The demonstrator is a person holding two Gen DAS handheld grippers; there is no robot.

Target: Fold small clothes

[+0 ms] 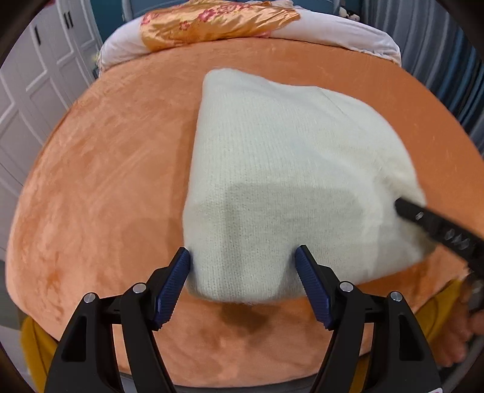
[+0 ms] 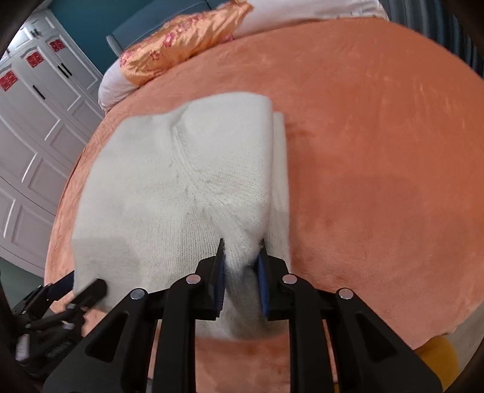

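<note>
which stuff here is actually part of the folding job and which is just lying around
Part of the job:
white knit garment, lying folded on the orange blanket
right gripper, shut on the garment's near edge
left gripper, open around the near edge

Just lying about:
orange floral satin pillow
white bedding under it
white wardrobe

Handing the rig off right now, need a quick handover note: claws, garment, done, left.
Left claw: open, its fingers either side of the near left edge of the white knit sweater, not clamped.
Right claw: shut on a pinch of the sweater's near right edge.
Sweater lies on the orange plush bedspread, already folded over lengthwise; a lower layer shows along its right side.
Left: close the left claw, bring the near edge up to the far edge, flatten.
</note>
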